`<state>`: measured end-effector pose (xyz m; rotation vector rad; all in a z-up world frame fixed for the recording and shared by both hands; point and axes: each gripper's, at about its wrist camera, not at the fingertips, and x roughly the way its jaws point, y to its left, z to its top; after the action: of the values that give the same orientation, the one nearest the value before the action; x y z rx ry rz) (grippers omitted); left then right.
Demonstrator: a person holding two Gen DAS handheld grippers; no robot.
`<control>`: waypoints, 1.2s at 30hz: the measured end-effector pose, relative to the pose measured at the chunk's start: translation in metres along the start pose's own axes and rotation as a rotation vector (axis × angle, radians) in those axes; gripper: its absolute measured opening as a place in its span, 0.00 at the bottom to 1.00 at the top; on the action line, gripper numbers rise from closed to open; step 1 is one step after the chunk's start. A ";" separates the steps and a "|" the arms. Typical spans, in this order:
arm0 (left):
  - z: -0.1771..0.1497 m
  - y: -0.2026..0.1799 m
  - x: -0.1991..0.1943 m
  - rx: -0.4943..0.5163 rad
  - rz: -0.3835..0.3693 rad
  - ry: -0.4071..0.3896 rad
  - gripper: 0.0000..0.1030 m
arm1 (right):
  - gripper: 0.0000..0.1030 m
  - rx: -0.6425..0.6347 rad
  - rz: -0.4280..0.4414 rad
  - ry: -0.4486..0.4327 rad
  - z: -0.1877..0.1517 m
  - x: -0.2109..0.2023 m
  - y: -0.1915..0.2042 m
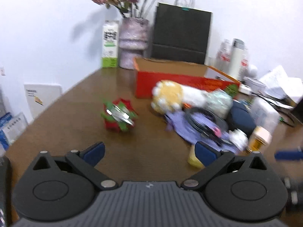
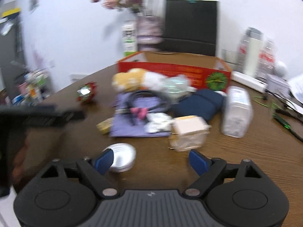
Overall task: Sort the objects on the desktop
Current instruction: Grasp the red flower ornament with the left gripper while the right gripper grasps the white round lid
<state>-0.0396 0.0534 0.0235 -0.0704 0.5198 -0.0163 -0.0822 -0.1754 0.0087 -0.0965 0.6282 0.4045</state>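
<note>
Both views are blurred. A pile lies on the brown table (image 1: 75, 113) before an open red box (image 1: 170, 81) (image 2: 174, 70): a yellow and white plush toy (image 1: 170, 96) (image 2: 130, 80), a purple cloth (image 1: 191, 126) (image 2: 136, 124) with a black cable (image 2: 149, 98), a navy pouch (image 2: 198, 106), a clear packet (image 2: 236, 113) and a cream-lidded jar (image 2: 189, 132). A red and green gift ball (image 1: 119, 115) (image 2: 86, 93) sits apart on the left. My left gripper (image 1: 149, 151) is open and empty above bare table. My right gripper (image 2: 151, 160) is open and empty, its left finger over a round white tin (image 2: 123, 155).
A vase of dried flowers (image 1: 132, 41), a green and white carton (image 1: 109, 45) and a black paper bag (image 1: 181, 34) stand at the back wall. Bottles (image 2: 253, 53), papers and cables crowd the right side. The other gripper shows dark at the left of the right wrist view (image 2: 37, 115).
</note>
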 end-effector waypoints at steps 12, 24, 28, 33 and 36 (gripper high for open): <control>0.035 0.039 0.074 -0.105 0.089 0.060 0.41 | 0.19 -0.026 0.030 0.032 0.005 0.030 0.020; 0.017 -0.007 -0.018 -0.043 -0.001 -0.006 0.39 | 0.14 0.033 0.020 -0.057 0.011 -0.007 0.007; 0.017 -0.020 -0.036 -0.042 -0.039 0.020 0.39 | 0.14 0.025 -0.002 -0.116 0.019 -0.032 0.001; 0.045 -0.022 -0.038 -0.070 -0.088 -0.031 0.39 | 0.14 0.081 -0.010 -0.193 0.046 -0.055 -0.030; 0.072 -0.024 -0.022 -0.059 -0.034 -0.065 0.39 | 0.14 0.119 -0.030 -0.239 0.082 -0.051 -0.057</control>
<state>-0.0227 0.0350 0.0987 -0.1368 0.4538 -0.0320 -0.0514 -0.2282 0.1034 0.0558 0.4135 0.3425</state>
